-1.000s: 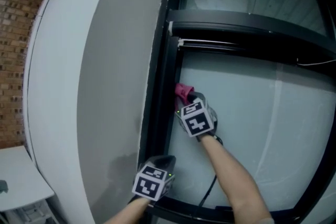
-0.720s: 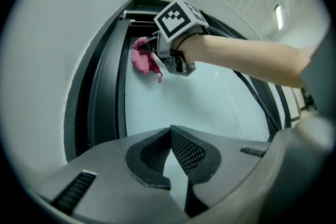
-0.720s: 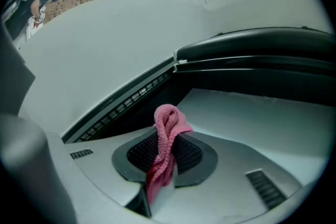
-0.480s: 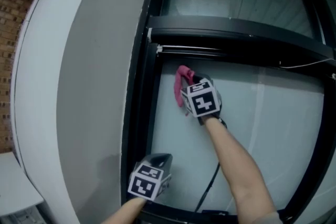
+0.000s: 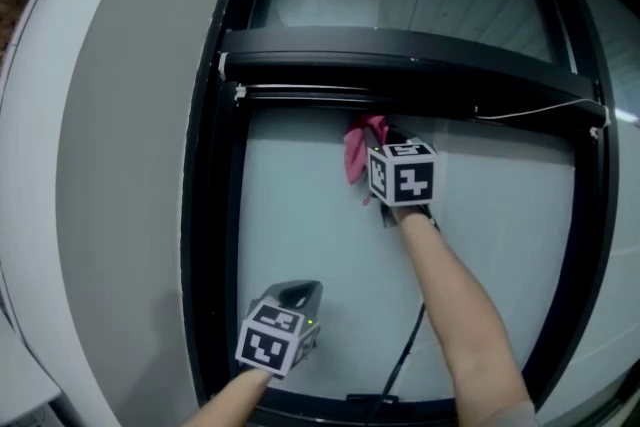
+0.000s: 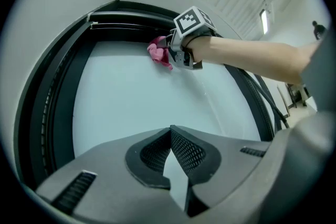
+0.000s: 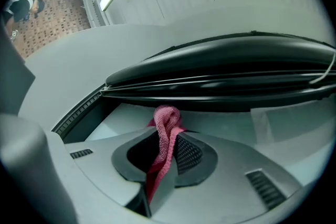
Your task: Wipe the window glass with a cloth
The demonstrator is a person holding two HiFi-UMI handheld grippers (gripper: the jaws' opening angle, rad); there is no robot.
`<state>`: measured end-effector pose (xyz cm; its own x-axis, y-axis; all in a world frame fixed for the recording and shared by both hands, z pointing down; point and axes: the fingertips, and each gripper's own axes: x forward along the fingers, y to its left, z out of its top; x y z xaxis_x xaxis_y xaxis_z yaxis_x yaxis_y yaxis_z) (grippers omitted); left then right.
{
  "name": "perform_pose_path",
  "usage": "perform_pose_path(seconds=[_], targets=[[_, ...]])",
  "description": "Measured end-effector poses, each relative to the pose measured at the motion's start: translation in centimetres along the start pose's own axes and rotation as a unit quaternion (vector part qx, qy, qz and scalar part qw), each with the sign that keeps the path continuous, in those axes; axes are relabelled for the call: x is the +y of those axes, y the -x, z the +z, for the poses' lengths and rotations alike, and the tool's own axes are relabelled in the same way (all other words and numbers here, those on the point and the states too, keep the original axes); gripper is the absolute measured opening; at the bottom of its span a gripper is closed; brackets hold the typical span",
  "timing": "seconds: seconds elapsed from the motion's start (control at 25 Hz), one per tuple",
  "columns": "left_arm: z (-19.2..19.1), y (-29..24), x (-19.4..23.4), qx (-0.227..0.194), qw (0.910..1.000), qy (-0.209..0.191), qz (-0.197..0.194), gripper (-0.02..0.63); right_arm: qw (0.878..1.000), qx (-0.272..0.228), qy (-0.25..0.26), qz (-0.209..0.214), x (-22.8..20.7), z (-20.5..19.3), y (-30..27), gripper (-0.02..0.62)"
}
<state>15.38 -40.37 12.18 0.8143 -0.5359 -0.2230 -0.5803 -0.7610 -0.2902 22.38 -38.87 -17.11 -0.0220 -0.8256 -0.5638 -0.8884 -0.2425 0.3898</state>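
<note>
Cloth point(image 5: 358, 147) is pink and sits up near the top of the window glass point(image 5: 300, 225), just under the black crossbar of the frame point(image 5: 400, 50). It's bunched against the pane, a bit left of centre.

In the head view you can't see how it's held, since the marker cube covers the right gripper point(image 5: 378, 155). The right gripper view sorts that out: the right gripper point(image 7: 167, 136) has its jaws clamped on the cloth point(image 7: 164, 144). A twisted knot of it pokes out past the tips and a strip of it runs back between the pads.

The left gripper point(image 5: 298, 293) is low on the pane near the left side of the frame, well apart from the cloth. Its own view shows the left gripper point(image 6: 170, 132) with tips touching and nothing between them, just pale glass beyond. That view also catches the right gripper point(image 6: 177, 52) side-on, with the cloth point(image 6: 159, 53) against the pane.

Only the head view shows the grey wall point(image 5: 130, 175) left of the frame and the black cable point(image 5: 405, 355) hanging beside the right forearm.
</note>
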Motion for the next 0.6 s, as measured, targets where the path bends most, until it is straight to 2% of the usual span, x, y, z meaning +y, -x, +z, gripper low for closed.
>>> perform_pose_path(seconds=[0.12,0.32,0.6], targets=[[0.5,-1.2,-2.0,-0.004,0.9999,-0.001,-0.017,0.008,1.0,-0.002,-0.009,-0.023,-3.5,-0.2,1.5,0.058],[1.4,-3.0,-5.1,-0.004,0.999,-0.012,-0.043,0.006,0.999,-0.002,-0.033,-0.037,-7.4,-0.9,4.2,0.058],[2.7,-4.9,-9.3,-0.013,0.9972,-0.018,-0.072,0.006,0.992,-0.007,-0.052,-0.115,-15.9,-1.5,8.4,0.057]])
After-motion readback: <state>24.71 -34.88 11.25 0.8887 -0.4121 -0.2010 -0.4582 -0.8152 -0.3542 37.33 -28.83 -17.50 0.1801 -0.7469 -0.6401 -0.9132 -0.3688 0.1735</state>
